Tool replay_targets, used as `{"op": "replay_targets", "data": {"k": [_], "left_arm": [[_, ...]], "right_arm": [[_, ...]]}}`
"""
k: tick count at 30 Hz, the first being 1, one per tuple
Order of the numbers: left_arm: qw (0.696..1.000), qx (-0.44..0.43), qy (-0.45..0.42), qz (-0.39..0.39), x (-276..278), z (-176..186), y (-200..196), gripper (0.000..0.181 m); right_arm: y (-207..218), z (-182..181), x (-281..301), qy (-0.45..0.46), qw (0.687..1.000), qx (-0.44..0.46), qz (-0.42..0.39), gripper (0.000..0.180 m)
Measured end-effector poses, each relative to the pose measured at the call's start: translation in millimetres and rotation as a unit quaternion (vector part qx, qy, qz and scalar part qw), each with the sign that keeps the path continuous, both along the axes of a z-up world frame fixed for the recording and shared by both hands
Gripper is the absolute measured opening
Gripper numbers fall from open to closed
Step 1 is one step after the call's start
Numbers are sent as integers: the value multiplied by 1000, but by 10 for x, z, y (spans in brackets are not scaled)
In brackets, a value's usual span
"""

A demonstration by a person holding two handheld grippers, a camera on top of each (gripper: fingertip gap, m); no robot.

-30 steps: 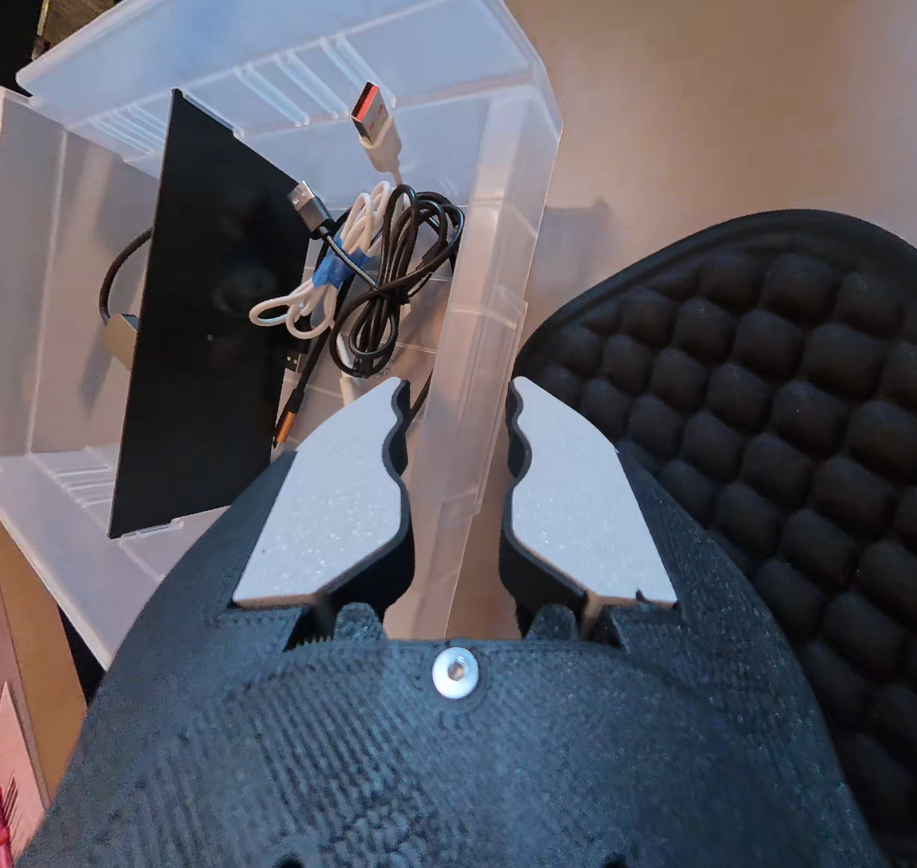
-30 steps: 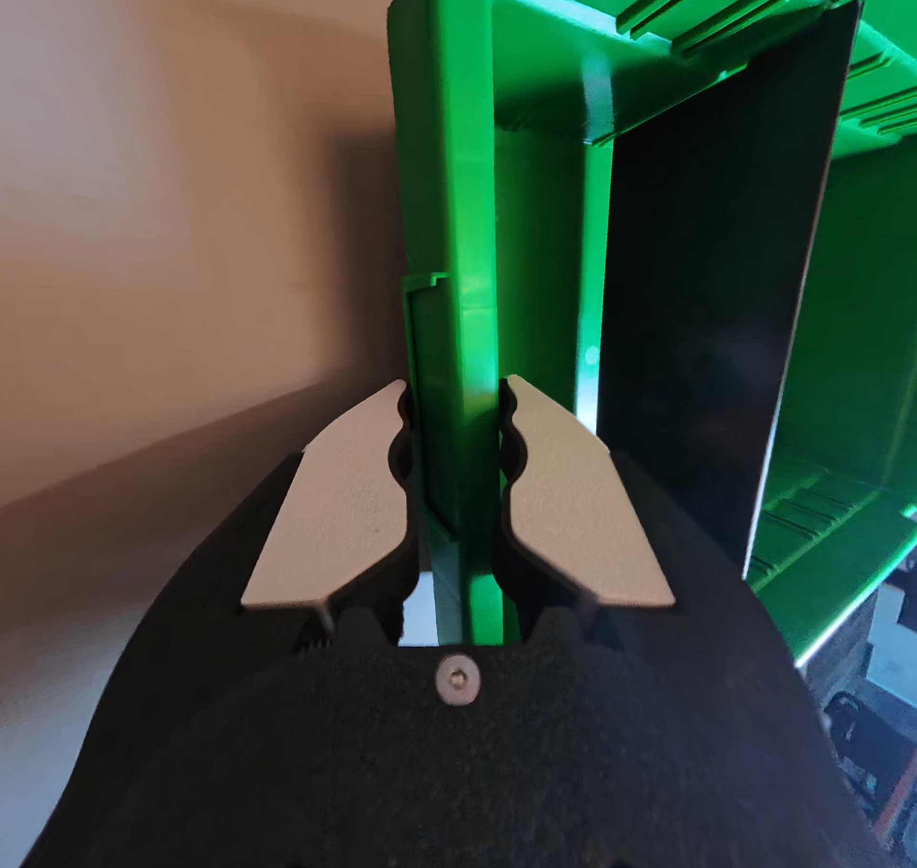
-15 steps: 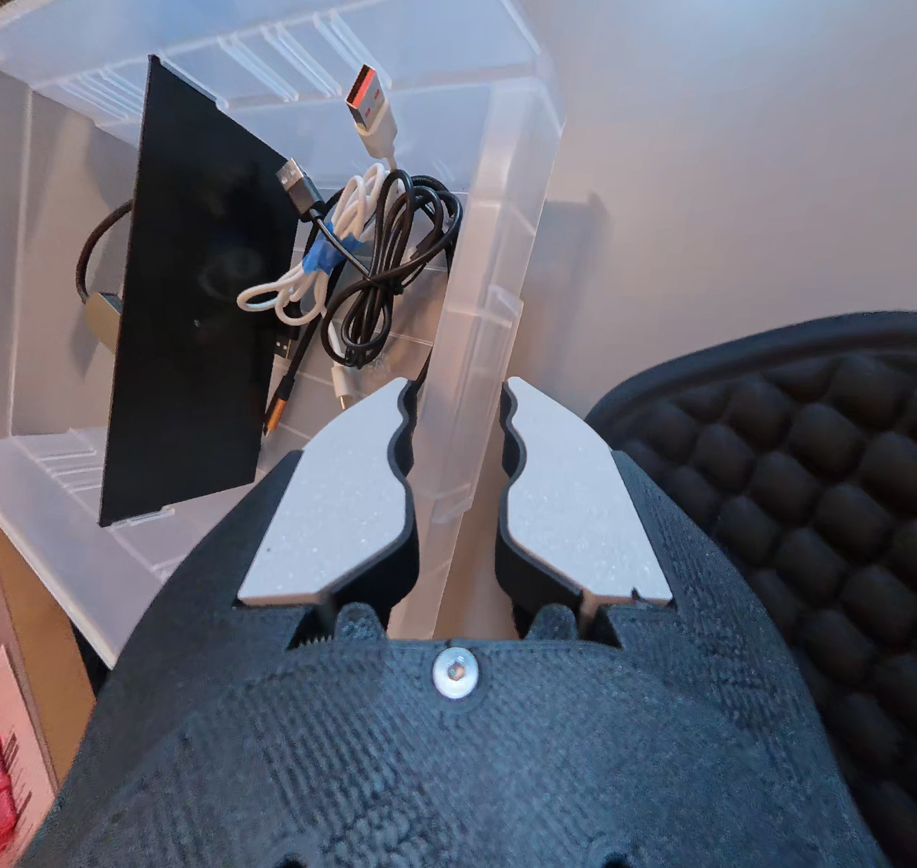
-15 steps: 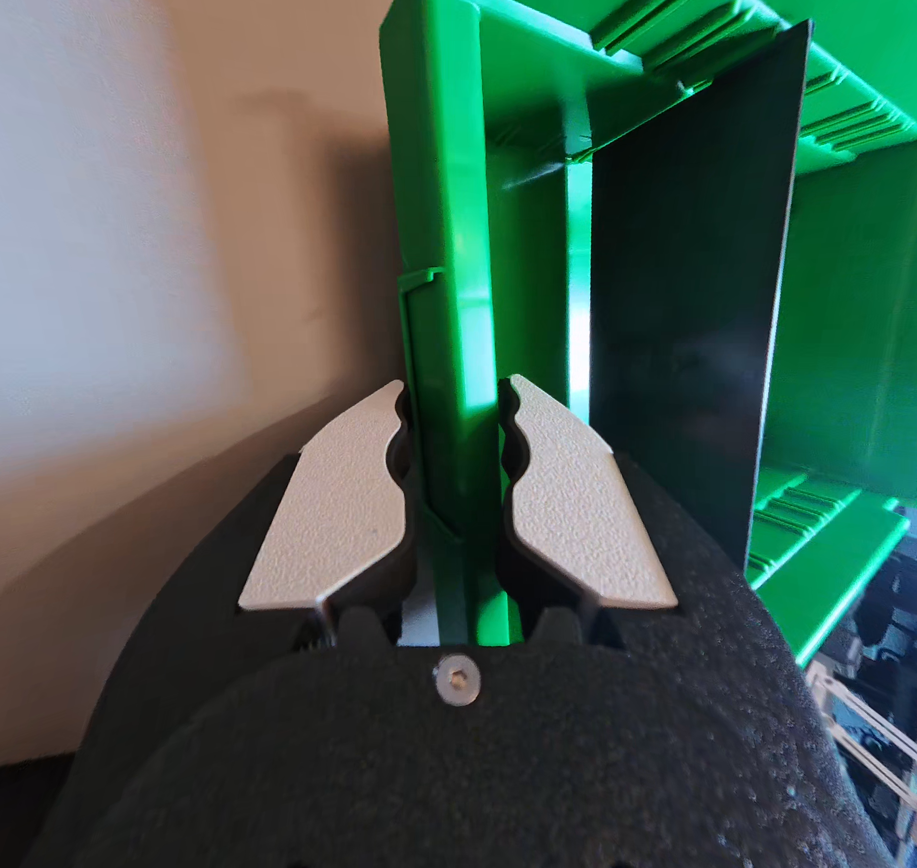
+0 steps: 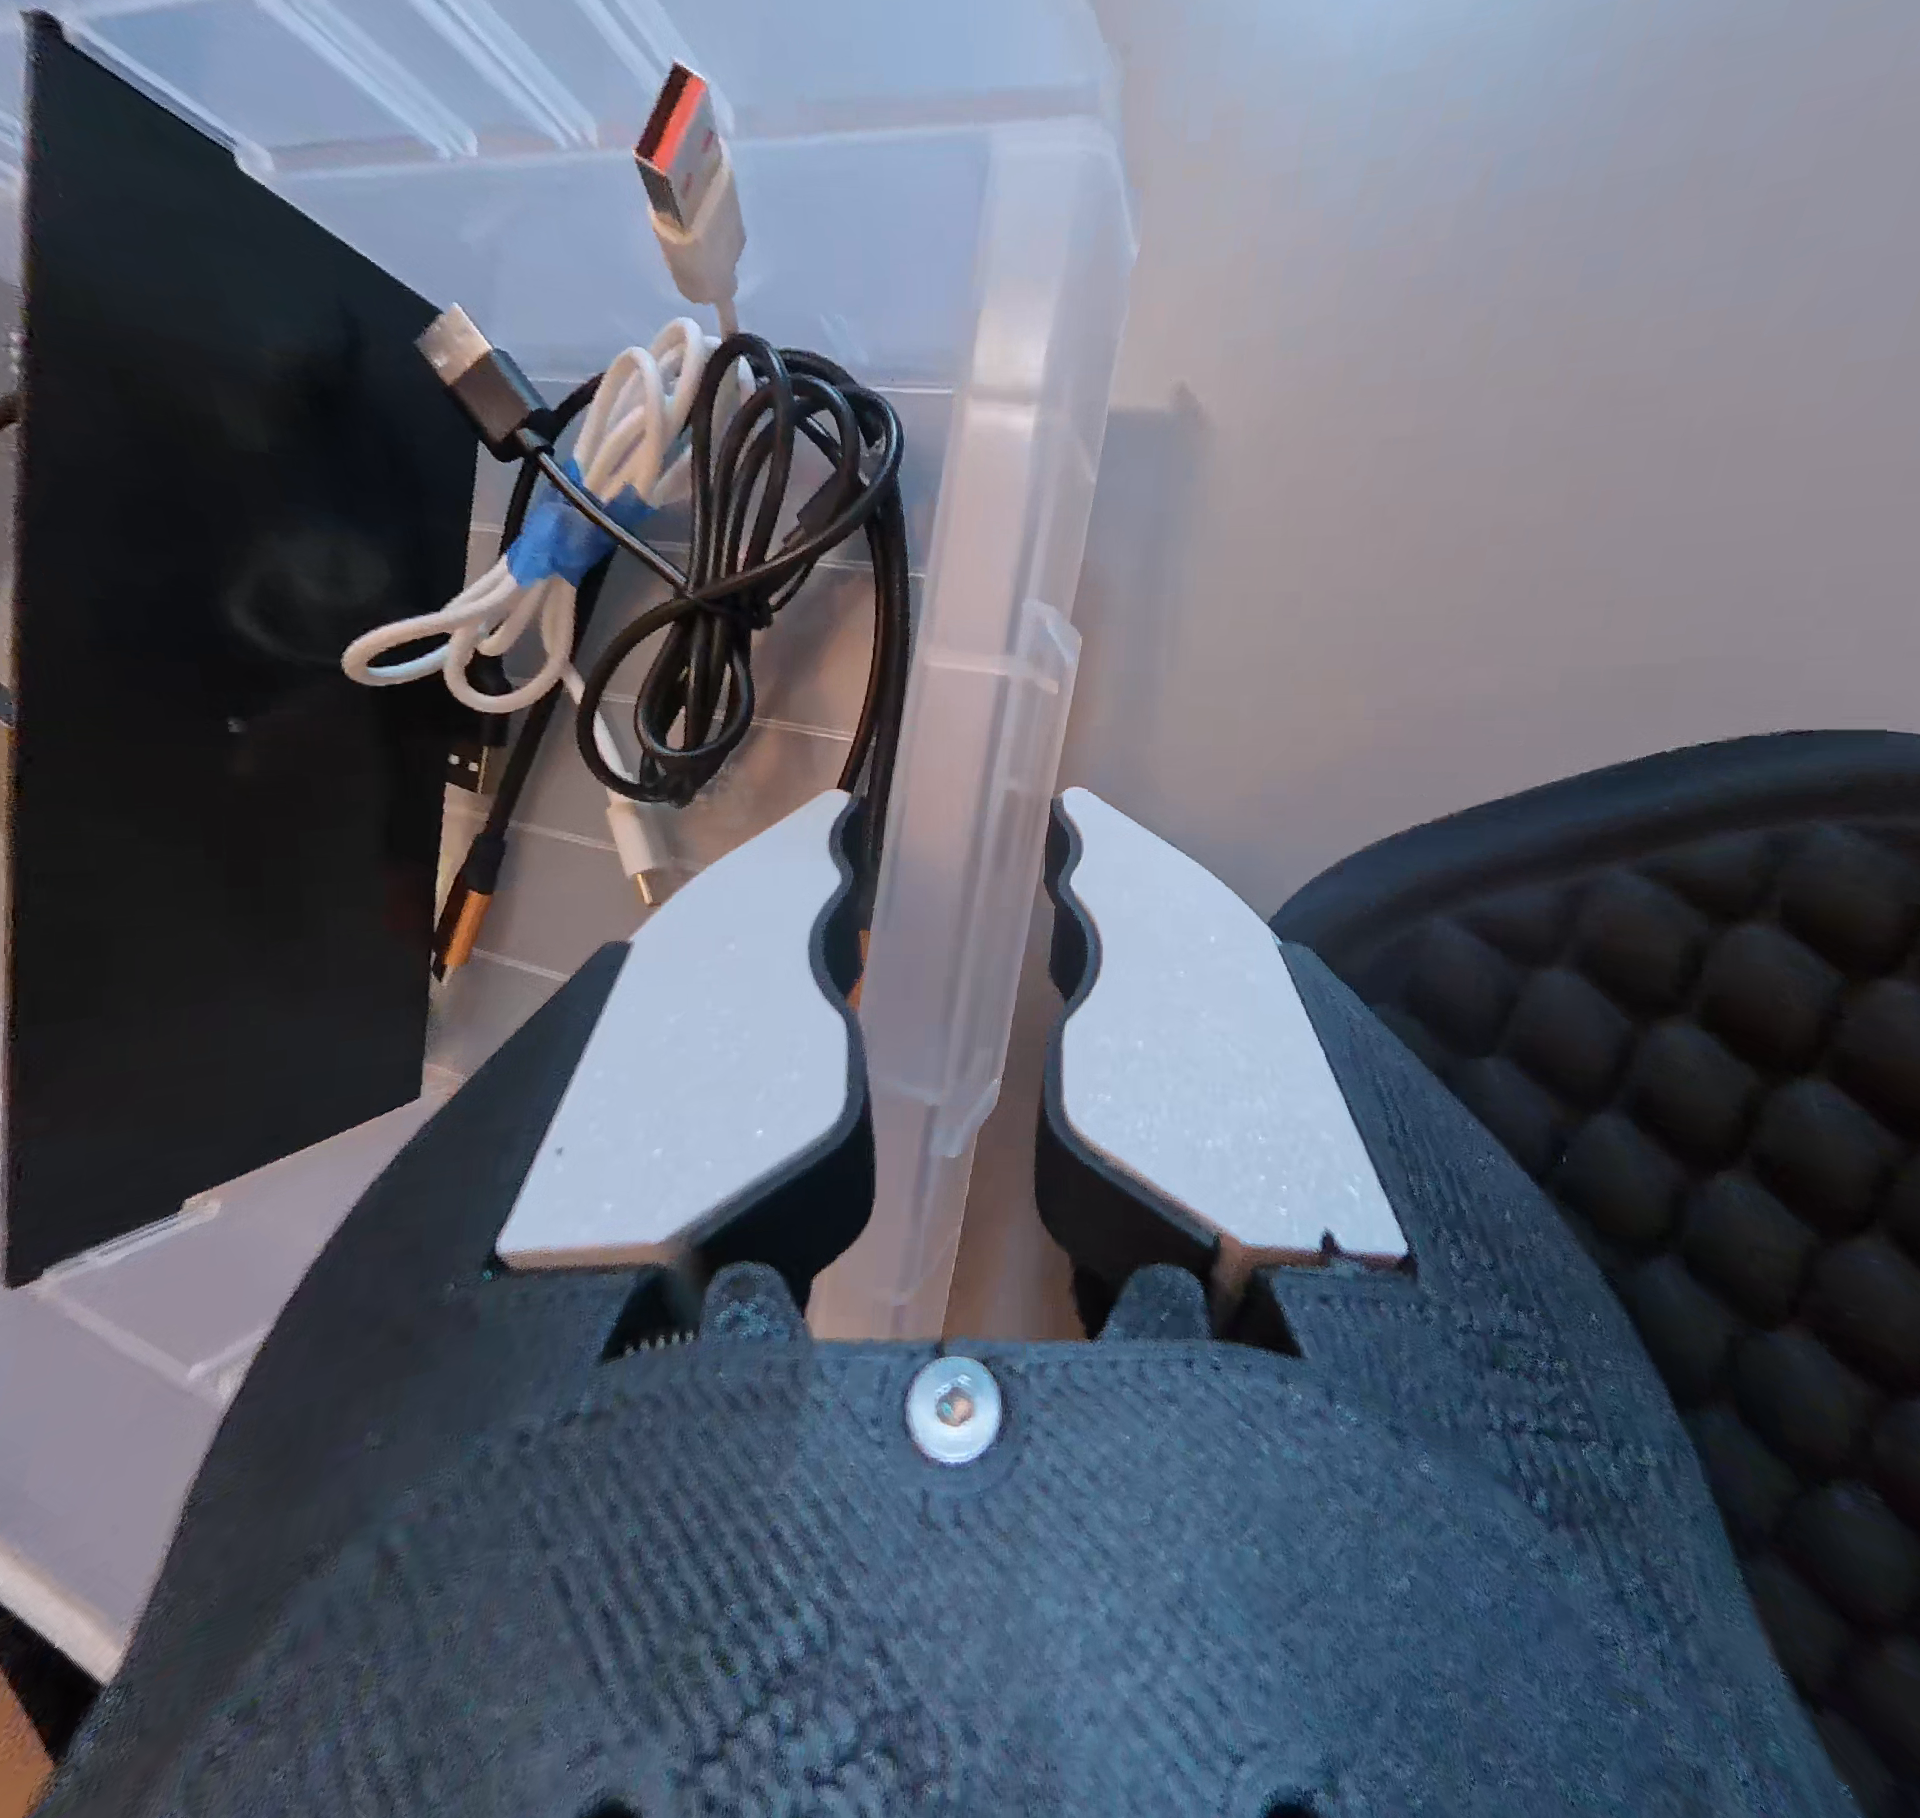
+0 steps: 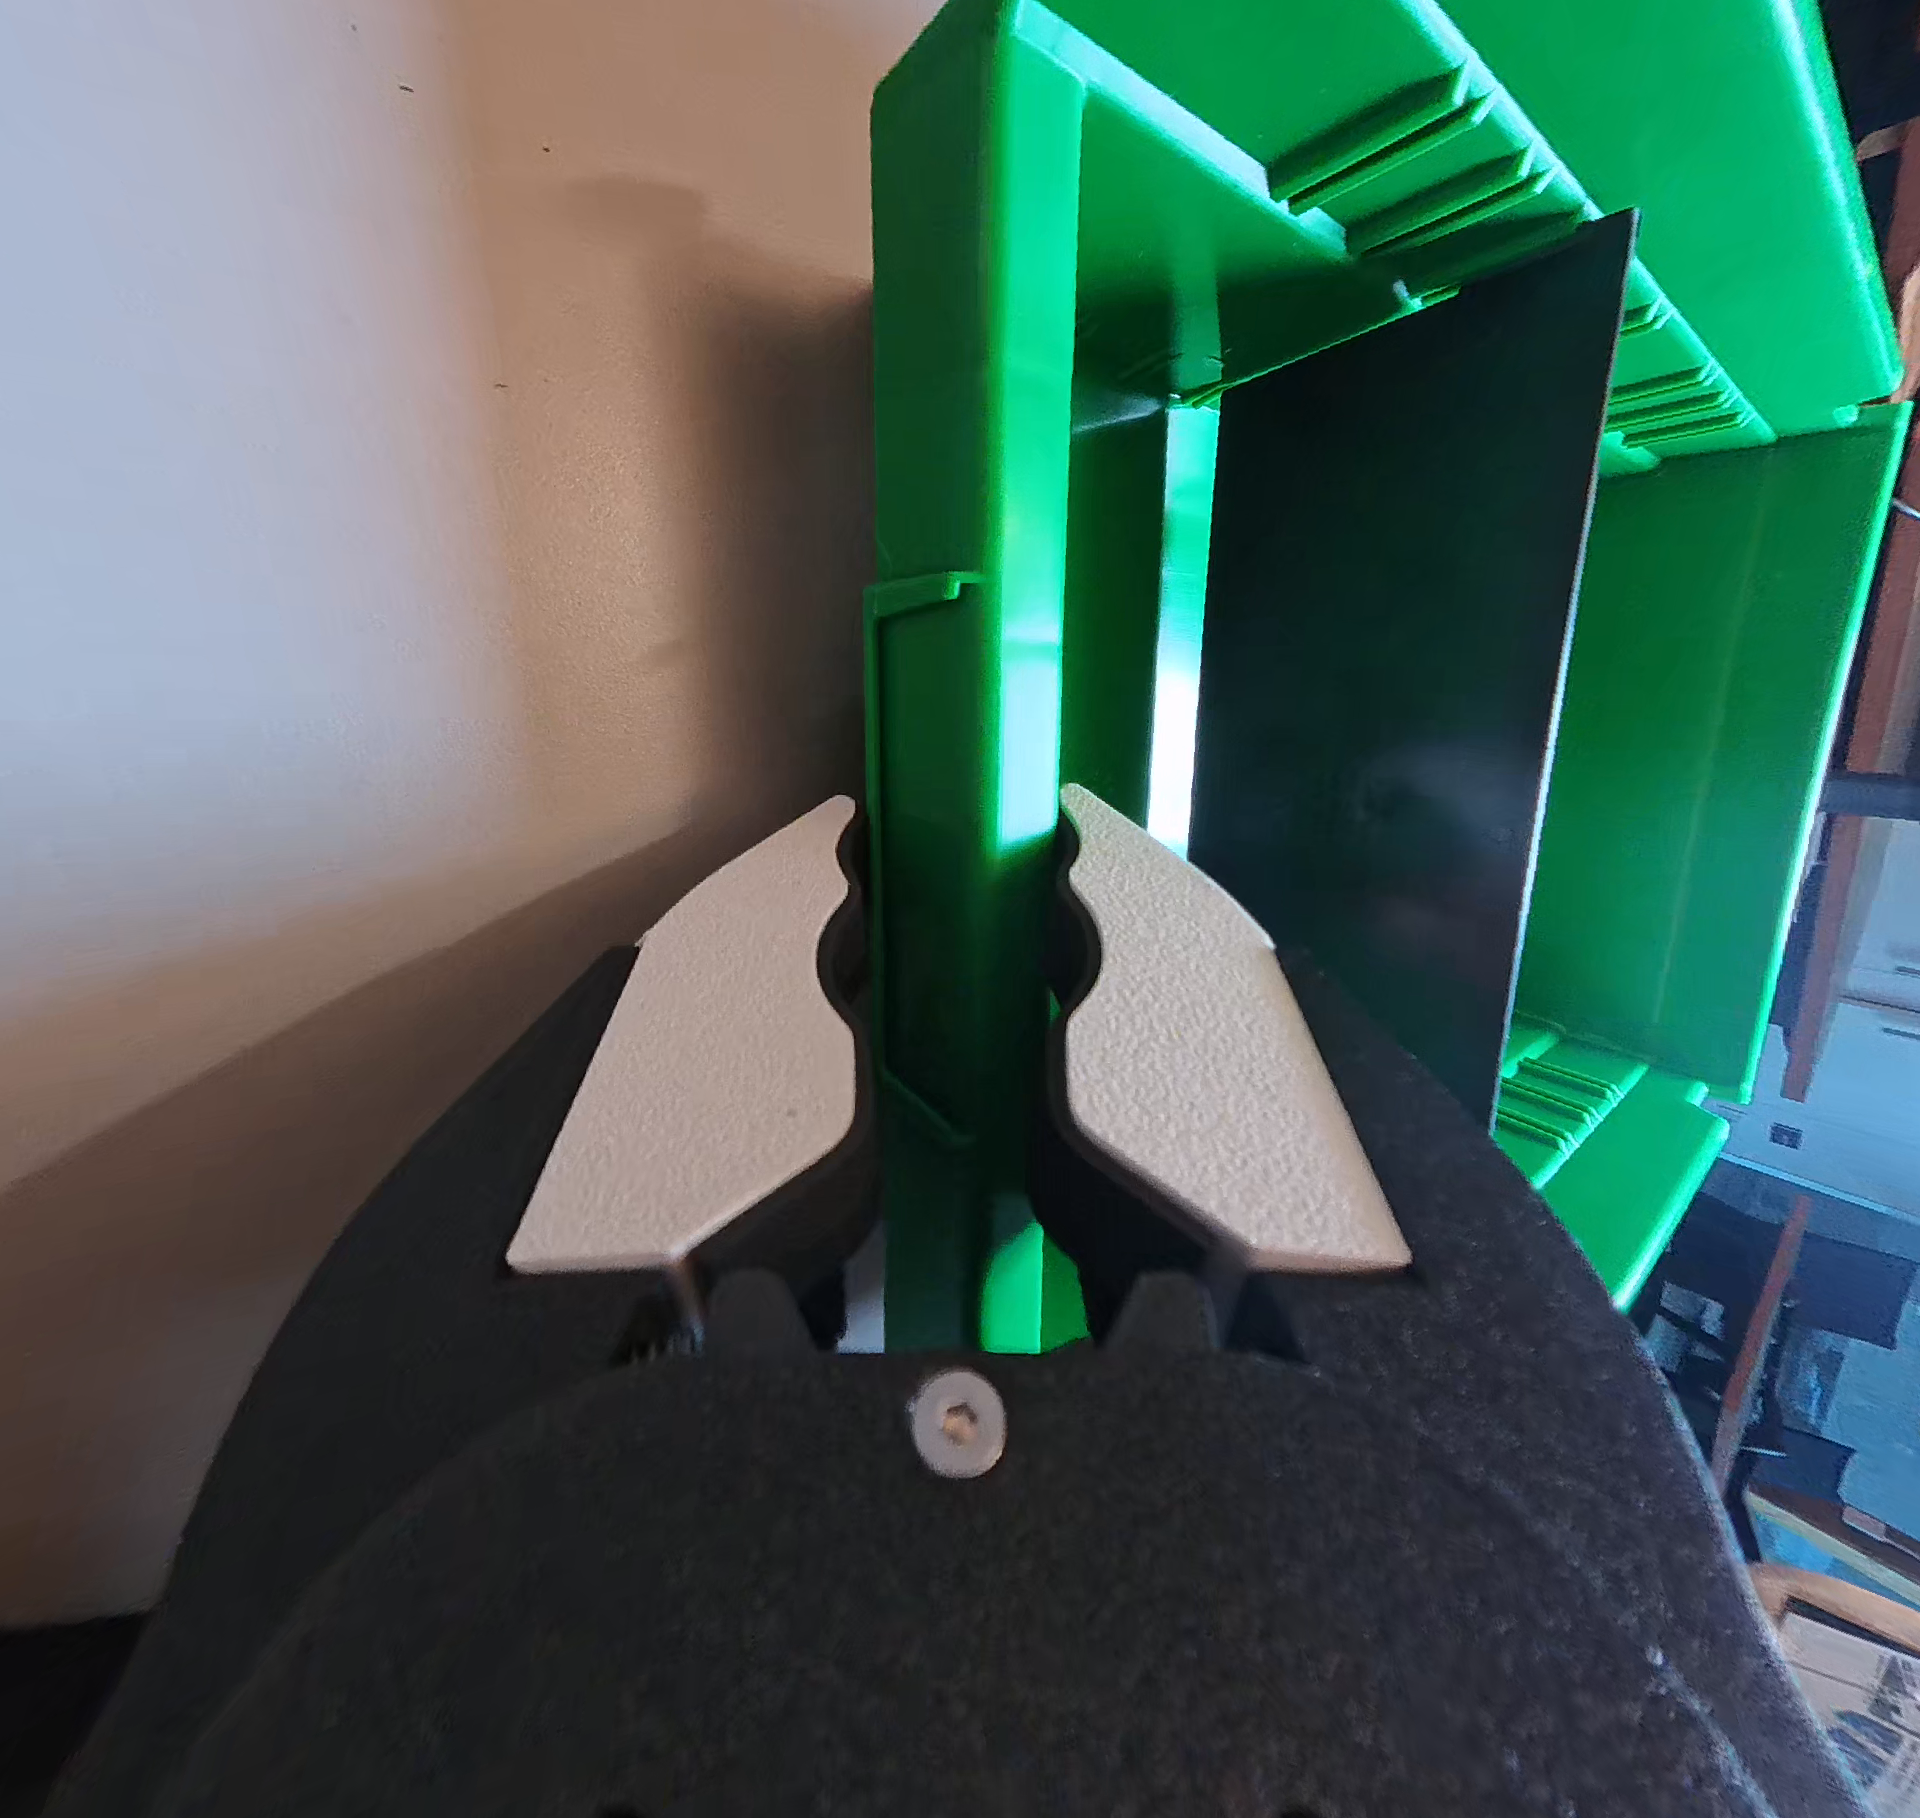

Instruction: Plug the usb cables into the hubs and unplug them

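USB cables [image 5: 665, 563], a white coil bound with blue tape [image 5: 561, 547] and a black one, lie tangled inside the clear plastic bin [image 5: 997, 542], beside its black divider [image 5: 229, 625]. Your left gripper [image 5: 956, 937] has its jaws closed on that bin's wall; your right gripper [image 6: 956, 937] clamps the green bin [image 6: 966, 418] by its wall the same way (no hub is clearly visible in either view). Carry both bins level and steady, set them on a flat surface, and release only once they rest firmly.
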State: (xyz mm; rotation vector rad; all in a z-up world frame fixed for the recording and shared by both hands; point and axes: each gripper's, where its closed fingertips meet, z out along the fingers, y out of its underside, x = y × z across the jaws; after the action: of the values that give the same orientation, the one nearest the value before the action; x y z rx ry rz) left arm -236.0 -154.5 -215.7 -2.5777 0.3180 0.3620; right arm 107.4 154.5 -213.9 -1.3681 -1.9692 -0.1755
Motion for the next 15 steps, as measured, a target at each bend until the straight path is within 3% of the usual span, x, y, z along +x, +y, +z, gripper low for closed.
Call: {"op": "replay_targets", "data": {"k": [7,15], "left_arm": [[998,18,0,56,-54,-7,182,34],[994,57,49,77,-285,24,330,38]], "right_arm": [[46,6,-15,1,1000,14,-14,31],[453,75,3,40,994,73,-65,39]]}}
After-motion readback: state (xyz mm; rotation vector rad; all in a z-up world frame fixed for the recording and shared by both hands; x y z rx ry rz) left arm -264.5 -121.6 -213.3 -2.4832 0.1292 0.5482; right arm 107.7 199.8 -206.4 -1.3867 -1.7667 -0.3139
